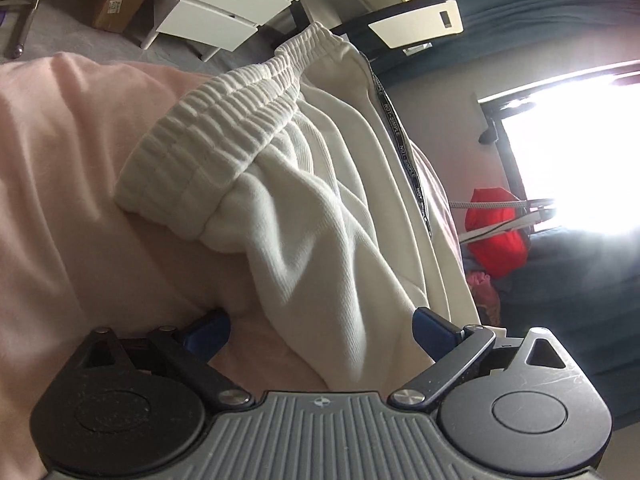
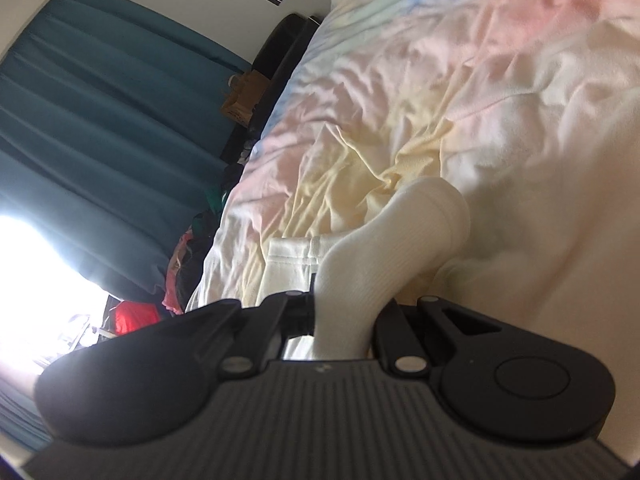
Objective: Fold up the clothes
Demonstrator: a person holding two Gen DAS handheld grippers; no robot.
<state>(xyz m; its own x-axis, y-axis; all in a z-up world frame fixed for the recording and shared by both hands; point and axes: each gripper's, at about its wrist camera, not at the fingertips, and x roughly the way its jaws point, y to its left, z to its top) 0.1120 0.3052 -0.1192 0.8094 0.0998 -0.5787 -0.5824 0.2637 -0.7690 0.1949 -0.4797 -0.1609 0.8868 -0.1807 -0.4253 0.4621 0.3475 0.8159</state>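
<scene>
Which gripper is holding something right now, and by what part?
The right gripper pinches the white pants by a ribbed cuff. The left gripper is open, its fingers straddling the fabric.

**Garment lying across the bed, an end in each gripper**

The trousers (image 1: 304, 184) are lying on the bedspread (image 1: 60, 184), waistband (image 1: 224, 120) at the far end. The left gripper (image 1: 320, 332) is straddling the near fabric. The right gripper (image 2: 344, 320) is pinching a cuff (image 2: 384, 248) above the bedspread.

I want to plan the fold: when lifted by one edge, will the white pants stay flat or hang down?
The white pants already lie in soft folds, so they would likely droop. The thick ribbed waistband probably keeps more shape. The knit looks unlikely to slip.
</scene>
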